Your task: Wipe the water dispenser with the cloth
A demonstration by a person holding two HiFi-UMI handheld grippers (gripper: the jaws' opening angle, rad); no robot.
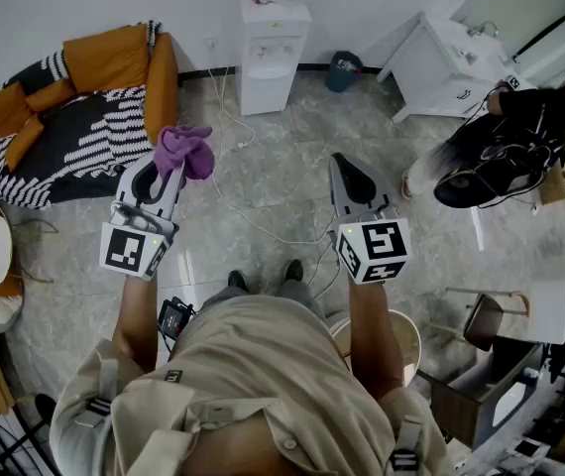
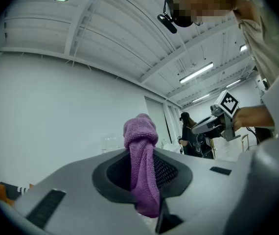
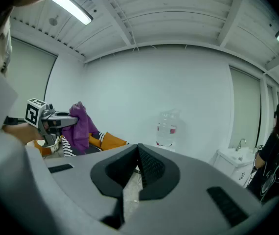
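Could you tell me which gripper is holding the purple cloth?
The left gripper: the purple cloth is pinched in its jaws, while the right gripper is shut and empty.

cloth (image 1: 184, 150): purple | water dispenser (image 1: 274, 53): white | sofa (image 1: 105, 58): orange | blanket (image 1: 114, 129): black-white stripes

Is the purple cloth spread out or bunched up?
Bunched up. The purple cloth is a crumpled wad pinched in the left tool, not spread flat.
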